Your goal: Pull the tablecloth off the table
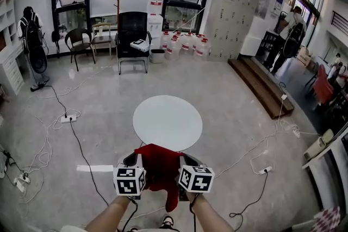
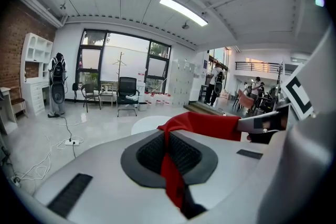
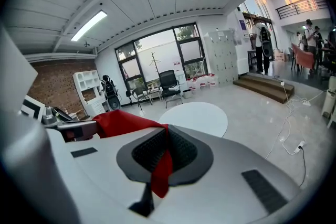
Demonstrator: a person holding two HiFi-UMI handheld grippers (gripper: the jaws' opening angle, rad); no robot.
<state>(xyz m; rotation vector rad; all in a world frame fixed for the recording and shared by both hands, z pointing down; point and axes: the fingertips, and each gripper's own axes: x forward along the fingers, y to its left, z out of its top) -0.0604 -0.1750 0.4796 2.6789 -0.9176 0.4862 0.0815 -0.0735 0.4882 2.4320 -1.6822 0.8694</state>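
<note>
In front of the round white bench: a red cloth, clear of the top, held up.
The cloth hides the bench's near rim. It stretches side to side between the grippers, with one tail hanging down. The left gripper and right gripper are each clamped tight on a cloth edge.

From my head camera I see my left gripper and right gripper side by side, each clamped on one side of the red tablecloth, which sags between them and hangs towards the floor. Just beyond stands the round white table, its top bare, with cables strewn over the floor around it.
</note>
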